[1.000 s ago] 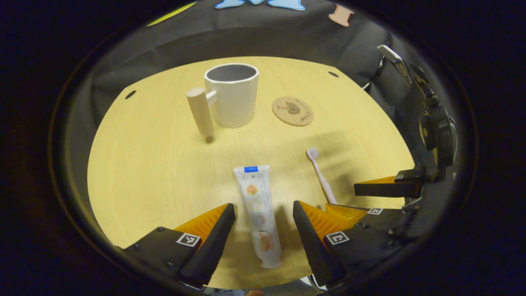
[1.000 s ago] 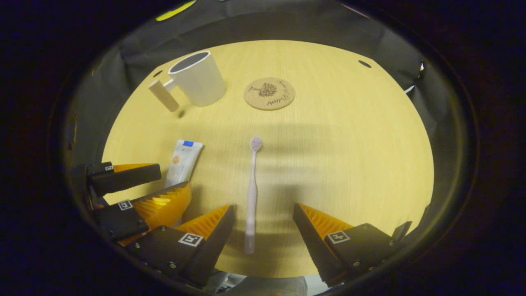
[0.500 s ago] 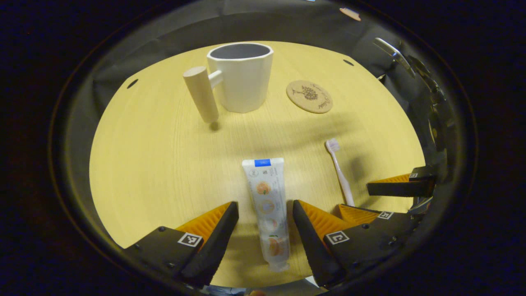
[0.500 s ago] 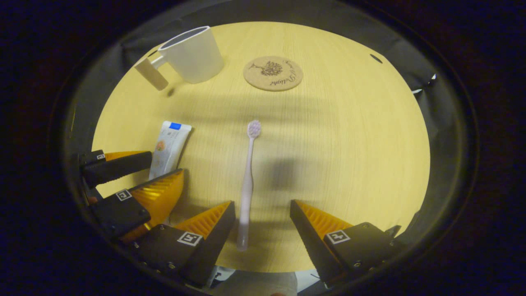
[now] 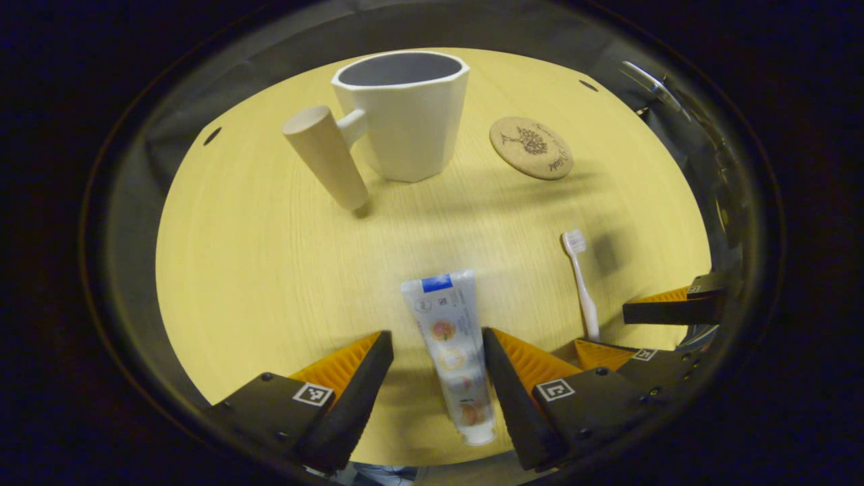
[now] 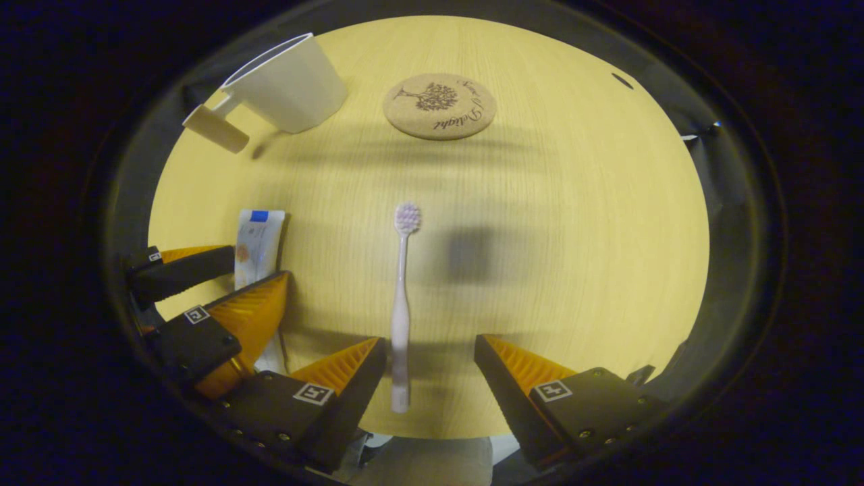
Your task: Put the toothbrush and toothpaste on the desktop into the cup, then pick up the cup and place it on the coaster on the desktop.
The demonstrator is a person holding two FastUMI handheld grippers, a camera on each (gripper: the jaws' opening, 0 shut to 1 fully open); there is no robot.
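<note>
We see a pale wooden table (image 5: pixel 270 283) from two cameras, each looking forward along its own gripper.

In the left gripper view, the left gripper (image 5: pixel 437 347) sits at six o'clock with its jaws apart. A toothpaste tube (image 5: pixel 451 351) lies flat on the table between the two fingers, its cap end nearest the camera and its flat end pointing toward twelve o'clock. The tube lies close against the finger on the five o'clock side; we cannot tell whether they touch. A white cup (image 5: pixel 408 115) stands upright at twelve o'clock, and its thick wooden handle (image 5: pixel 326 158) sticks out toward ten o'clock. A round cork coaster (image 5: pixel 531 138) lies flat at one o'clock, near the cup but apart from it. A toothbrush (image 5: pixel 582 283) lies at three o'clock with its bristle head pointing away from the camera. The right gripper (image 5: pixel 644 331) shows at four o'clock, one finger on either side of the toothbrush handle.

In the right gripper view, the right gripper (image 6: pixel 430 354) is at six o'clock with its jaws apart. The toothbrush (image 6: pixel 401 304) lies between the fingers, nearer the seven o'clock finger. The cup (image 6: pixel 287 84) is at eleven o'clock, the coaster (image 6: pixel 439 106) at twelve o'clock. The left gripper (image 6: pixel 223 277) shows at eight o'clock, open around the toothpaste tube (image 6: pixel 256 239).
</note>
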